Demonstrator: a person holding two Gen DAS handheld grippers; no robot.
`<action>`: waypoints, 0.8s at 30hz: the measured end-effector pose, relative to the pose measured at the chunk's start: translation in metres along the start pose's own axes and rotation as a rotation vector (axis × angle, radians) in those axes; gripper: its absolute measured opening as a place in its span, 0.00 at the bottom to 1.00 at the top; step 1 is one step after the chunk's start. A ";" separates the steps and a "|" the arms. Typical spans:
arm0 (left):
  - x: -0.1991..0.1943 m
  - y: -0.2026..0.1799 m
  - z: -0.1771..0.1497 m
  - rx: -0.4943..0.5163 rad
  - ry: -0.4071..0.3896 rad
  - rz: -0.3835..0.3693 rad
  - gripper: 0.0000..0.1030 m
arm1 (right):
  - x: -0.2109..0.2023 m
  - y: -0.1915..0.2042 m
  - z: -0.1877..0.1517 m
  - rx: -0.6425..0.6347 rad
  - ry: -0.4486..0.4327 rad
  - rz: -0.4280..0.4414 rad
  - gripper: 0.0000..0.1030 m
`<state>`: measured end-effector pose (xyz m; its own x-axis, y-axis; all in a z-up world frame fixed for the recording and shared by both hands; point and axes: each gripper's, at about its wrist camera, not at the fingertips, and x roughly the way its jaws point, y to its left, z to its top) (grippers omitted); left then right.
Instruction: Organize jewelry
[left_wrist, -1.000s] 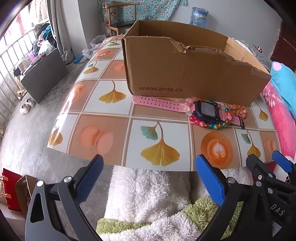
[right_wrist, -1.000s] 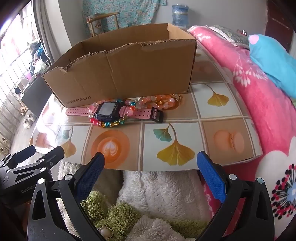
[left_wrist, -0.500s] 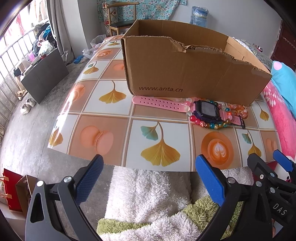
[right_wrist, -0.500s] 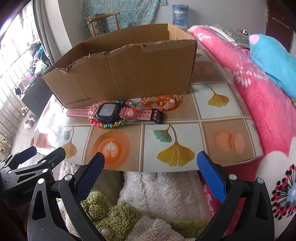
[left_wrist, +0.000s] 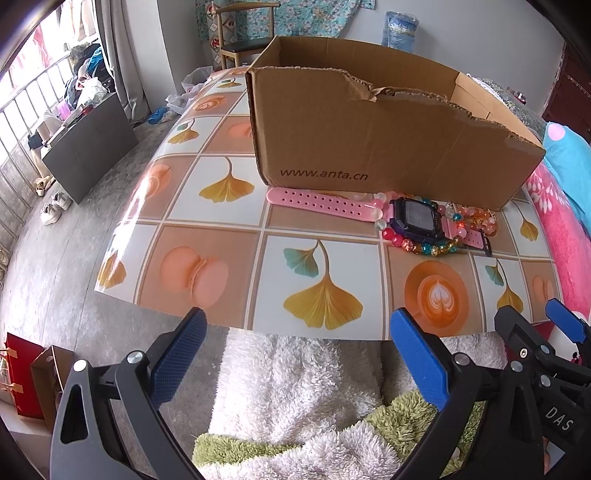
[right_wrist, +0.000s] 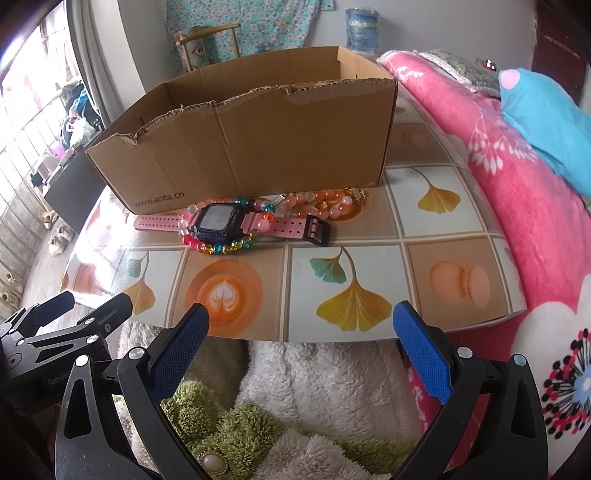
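Counter (left_wrist: 221, 236): glossy top patterned with ginkgo leaves, macarons and latte cups.

Box (left_wrist: 369, 140): brown cardboard, open top, torn front edge, printed "www.anta.cn"; stands on the counter toward its far side. Inside not visible.

Watch (left_wrist: 413, 219): pink perforated strap, dark square face, black buckle; lies flat on the counter just in front of the box, strap running along the box's front wall.

Colour bracelet (left_wrist: 424, 247): red, yellow, blue and green beads; loops around the watch face, touching it.

Pink bracelet (right_wrist: 325, 201): pale pink and orange beads with a gold clasp; lies against the foot of the box, beside the buckle end of the strap.

Left gripper (left_wrist: 295, 354): below the near counter edge, over a fleecy white and green garment (left_wrist: 295, 398); fingers (left_wrist: 177, 362) wide apart, holding nothing.

Right gripper (right_wrist: 299, 347): likewise below the near edge, beside the left one; fingers (right_wrist: 421, 354) wide apart, holding nothing.

Blanket (right_wrist: 517, 177): pink, floral, to the counter's right.
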<state>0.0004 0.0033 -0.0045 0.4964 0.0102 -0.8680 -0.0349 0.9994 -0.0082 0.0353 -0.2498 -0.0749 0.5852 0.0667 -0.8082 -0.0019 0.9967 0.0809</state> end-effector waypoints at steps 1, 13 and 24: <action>0.000 0.000 0.000 0.001 0.001 0.000 0.95 | 0.000 0.000 0.000 -0.001 0.000 0.000 0.93; 0.000 -0.001 0.001 0.001 0.003 -0.001 0.95 | 0.000 0.001 0.000 -0.001 0.002 0.000 0.93; 0.000 0.000 0.001 0.000 0.003 -0.001 0.95 | 0.000 0.002 0.000 0.001 0.004 0.001 0.93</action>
<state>0.0016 0.0033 -0.0042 0.4941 0.0087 -0.8694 -0.0339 0.9994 -0.0093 0.0356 -0.2482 -0.0751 0.5820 0.0678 -0.8104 -0.0016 0.9966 0.0823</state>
